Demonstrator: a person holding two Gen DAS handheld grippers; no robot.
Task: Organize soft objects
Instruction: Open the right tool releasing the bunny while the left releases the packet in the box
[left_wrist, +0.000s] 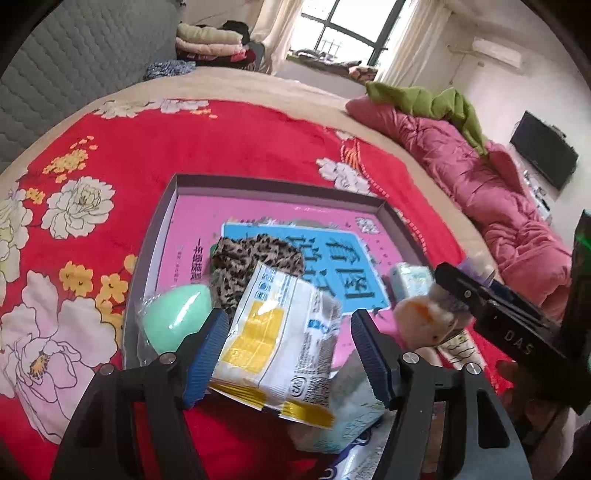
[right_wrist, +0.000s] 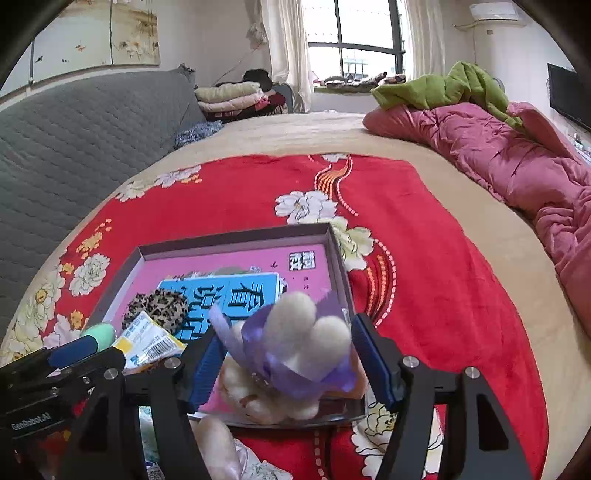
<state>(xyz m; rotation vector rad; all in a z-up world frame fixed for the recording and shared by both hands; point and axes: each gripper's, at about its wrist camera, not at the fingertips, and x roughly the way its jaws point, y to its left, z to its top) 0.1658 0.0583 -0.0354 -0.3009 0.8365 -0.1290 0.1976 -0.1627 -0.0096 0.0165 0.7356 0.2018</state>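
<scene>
A shallow grey tray (left_wrist: 258, 184) with a pink and blue printed floor lies on the red floral blanket (left_wrist: 229, 140). In it are a leopard-print scrunchie (left_wrist: 255, 258), a green egg-shaped sponge in clear wrap (left_wrist: 173, 317) and a small pale tissue pack (left_wrist: 410, 277). My left gripper (left_wrist: 288, 354) is open around a white and yellow packet (left_wrist: 280, 332), with a gap at the right pad. My right gripper (right_wrist: 290, 369) is open around a cream plush rabbit with a purple ribbon (right_wrist: 295, 343), which rests in the tray's near right corner (right_wrist: 347, 410).
A pink quilt (right_wrist: 517, 162) with a green garment (right_wrist: 443, 88) lies along the right of the bed. The grey padded headboard (right_wrist: 74, 147) is at the left, with folded blankets (right_wrist: 236, 96) behind. A pale green packet (left_wrist: 347, 417) and another cream plush piece (right_wrist: 218, 443) lie near the tray's front edge.
</scene>
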